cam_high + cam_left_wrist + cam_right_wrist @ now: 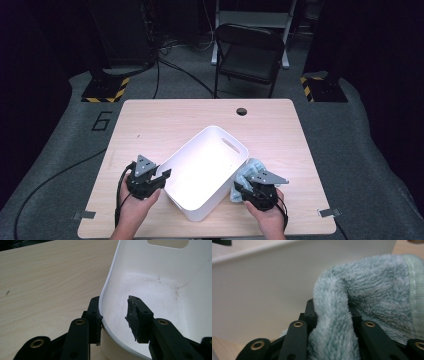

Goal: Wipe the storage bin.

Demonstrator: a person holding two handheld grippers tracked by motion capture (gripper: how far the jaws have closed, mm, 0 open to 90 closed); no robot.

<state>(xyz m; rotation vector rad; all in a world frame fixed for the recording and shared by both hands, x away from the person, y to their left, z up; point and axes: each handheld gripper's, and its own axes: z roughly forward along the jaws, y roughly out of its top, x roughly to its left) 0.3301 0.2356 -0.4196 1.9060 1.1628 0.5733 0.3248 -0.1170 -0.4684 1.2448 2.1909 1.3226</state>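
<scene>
Meanwhile, near the table's front edge, the left gripper straddles the rim of the white bin, one jaw outside the wall and one inside, not visibly clamped. The right gripper is closed on a fold of the teal towel, bunched against the bin's right wall. Judged from here, a lifted towel could snag that rim and drag the bin, since the left jaws barely restrain it.
</scene>
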